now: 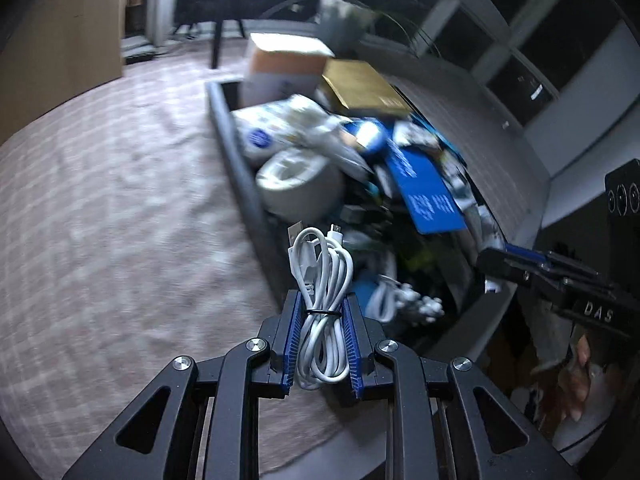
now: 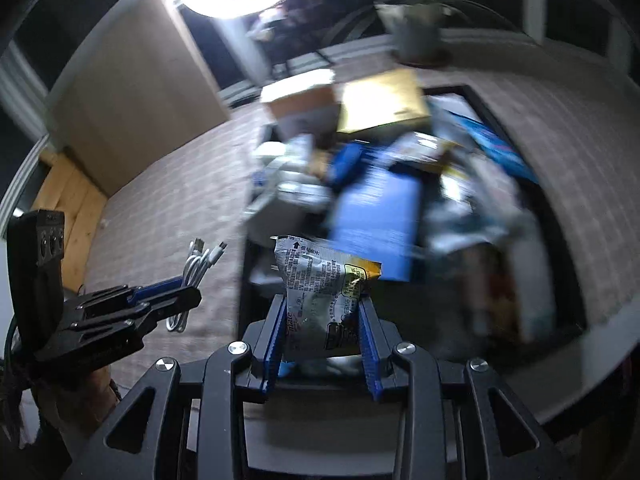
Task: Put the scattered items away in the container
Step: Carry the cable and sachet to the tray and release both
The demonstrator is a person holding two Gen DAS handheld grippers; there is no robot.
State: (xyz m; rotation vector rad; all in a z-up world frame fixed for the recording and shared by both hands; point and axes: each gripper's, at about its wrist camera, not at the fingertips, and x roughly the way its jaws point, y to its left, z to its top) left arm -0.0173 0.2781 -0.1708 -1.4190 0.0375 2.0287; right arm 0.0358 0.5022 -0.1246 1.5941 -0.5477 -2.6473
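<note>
While your left gripper (image 1: 320, 320) clamps a coiled white USB cable (image 1: 322, 280) bound by a black tie above the dark container's (image 1: 240, 168) near rim, your right gripper (image 2: 322, 320) pinches a crinkled silver snack packet (image 2: 324, 292) over its heaped contents.

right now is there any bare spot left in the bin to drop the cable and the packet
Little. The bin is piled: tape roll, blue card, gold box at the far end. The loosest patch is the dark near end by the white cords, below the tape roll. Outside, the carpet along the bin's left wall lies bare.
</note>
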